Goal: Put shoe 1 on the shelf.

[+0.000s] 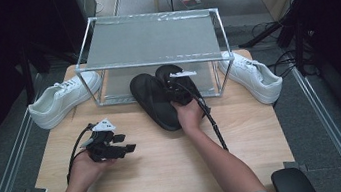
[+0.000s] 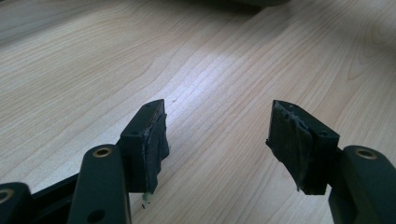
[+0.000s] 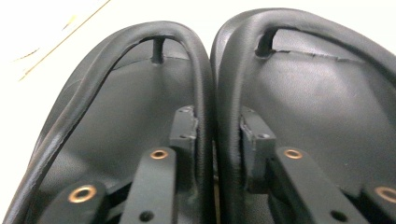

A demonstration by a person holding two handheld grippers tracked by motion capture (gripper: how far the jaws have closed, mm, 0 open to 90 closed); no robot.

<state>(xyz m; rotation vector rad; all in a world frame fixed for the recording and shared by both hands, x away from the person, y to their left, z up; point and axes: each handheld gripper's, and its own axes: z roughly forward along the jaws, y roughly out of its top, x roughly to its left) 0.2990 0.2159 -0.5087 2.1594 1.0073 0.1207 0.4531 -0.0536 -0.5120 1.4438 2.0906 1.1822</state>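
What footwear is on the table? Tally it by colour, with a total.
White sneakers: 2, one left of the clear rack, one right of it.
Black flip-flops: 2, pinched together by the right gripper.
Total: 4

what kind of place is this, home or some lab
Probably a lab or studio for recording handling tasks, not a home: a small wooden table ringed by dark curtains, floor rails and cables, with a clear shoe rack and staged white sneakers.
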